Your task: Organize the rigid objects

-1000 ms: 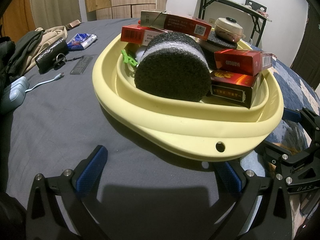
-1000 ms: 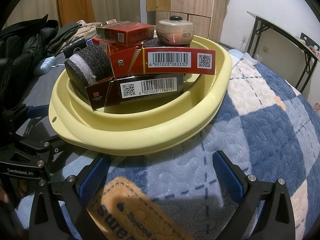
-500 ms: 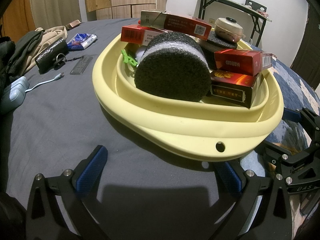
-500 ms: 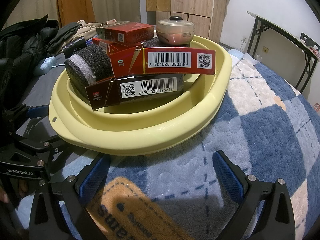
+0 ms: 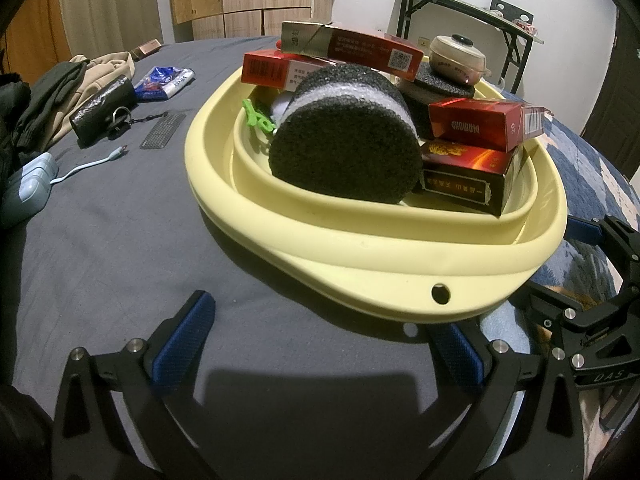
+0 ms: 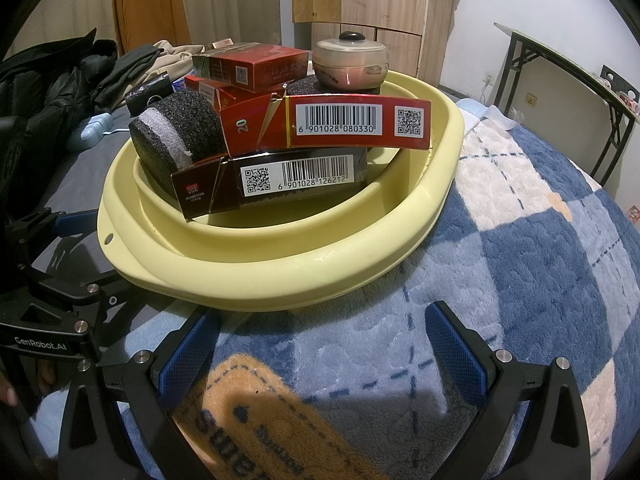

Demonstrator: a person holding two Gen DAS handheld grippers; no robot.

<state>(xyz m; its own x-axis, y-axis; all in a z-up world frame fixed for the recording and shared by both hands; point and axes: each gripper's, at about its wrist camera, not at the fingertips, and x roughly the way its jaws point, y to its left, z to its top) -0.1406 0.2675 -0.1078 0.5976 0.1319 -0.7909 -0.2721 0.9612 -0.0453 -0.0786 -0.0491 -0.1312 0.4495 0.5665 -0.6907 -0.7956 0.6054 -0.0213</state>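
Note:
A pale yellow basin [image 5: 360, 248] [image 6: 280, 276] sits on the bed. It holds a black foam roll with a white band [image 5: 344, 152] [image 6: 176, 136], several red cigarette cartons [image 5: 480, 124] [image 6: 340, 126], a dark carton [image 5: 468, 180] [image 6: 280, 180], a green clip [image 5: 256, 118] and a small lidded pot [image 5: 456, 60] [image 6: 352, 60] on a black foam disc. My left gripper [image 5: 320, 344] is open and empty just before the basin's near rim. My right gripper [image 6: 320, 344] is open and empty before the basin's other side.
On the grey sheet to the left lie clothes [image 5: 60, 92], a black pouch with a key ring [image 5: 100, 112], a blue-white packet [image 5: 164, 80], a small mesh piece [image 5: 162, 130] and a charger with cable [image 5: 28, 192]. A blue checked blanket [image 6: 520, 260] covers the right. A folding table [image 5: 460, 12] stands behind.

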